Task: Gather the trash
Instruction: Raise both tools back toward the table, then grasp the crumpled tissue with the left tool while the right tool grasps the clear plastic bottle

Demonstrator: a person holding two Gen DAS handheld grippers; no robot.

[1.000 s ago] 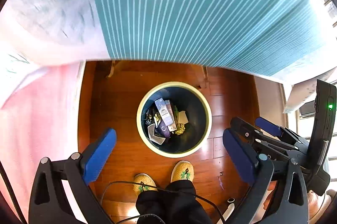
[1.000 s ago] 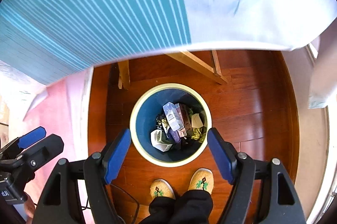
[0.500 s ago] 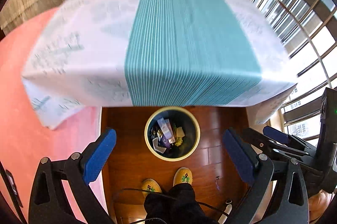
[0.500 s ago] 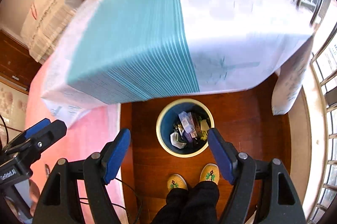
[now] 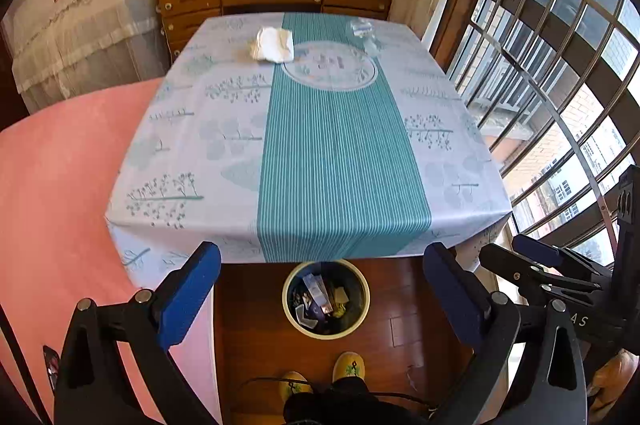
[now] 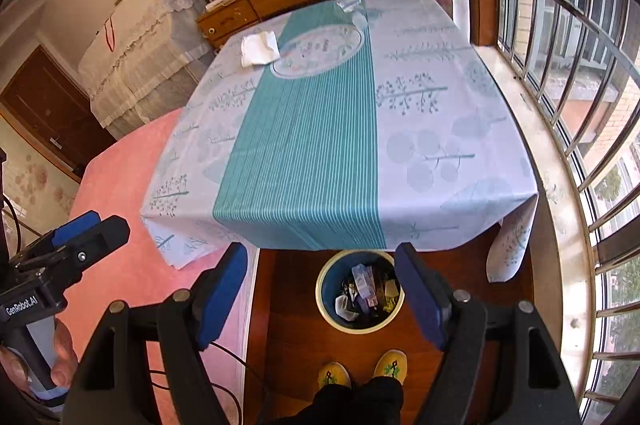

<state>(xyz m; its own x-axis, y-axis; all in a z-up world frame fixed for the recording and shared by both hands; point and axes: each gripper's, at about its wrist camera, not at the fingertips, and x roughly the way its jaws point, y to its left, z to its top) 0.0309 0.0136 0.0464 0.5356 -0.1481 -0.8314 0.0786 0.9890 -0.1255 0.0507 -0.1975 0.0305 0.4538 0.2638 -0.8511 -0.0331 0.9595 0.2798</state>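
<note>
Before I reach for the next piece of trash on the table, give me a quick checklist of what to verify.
1. Left gripper empty, jaws wide apart: ok.
2. Right gripper empty, jaws wide apart: ok.
3. Trash left on the tablecloth: a crumpled white tissue at the far side, left of the teal stripe, and a clear plastic wrapper farther right: ok, both in plain sight.
4. Path over the table to them: nothing stands in between: ok.
5. Trash bin on the floor at the table's near edge, open, room above the litter inside: ok.
6. Whether the tissue and wrapper are within reach from this stance: cannot tell.
</note>
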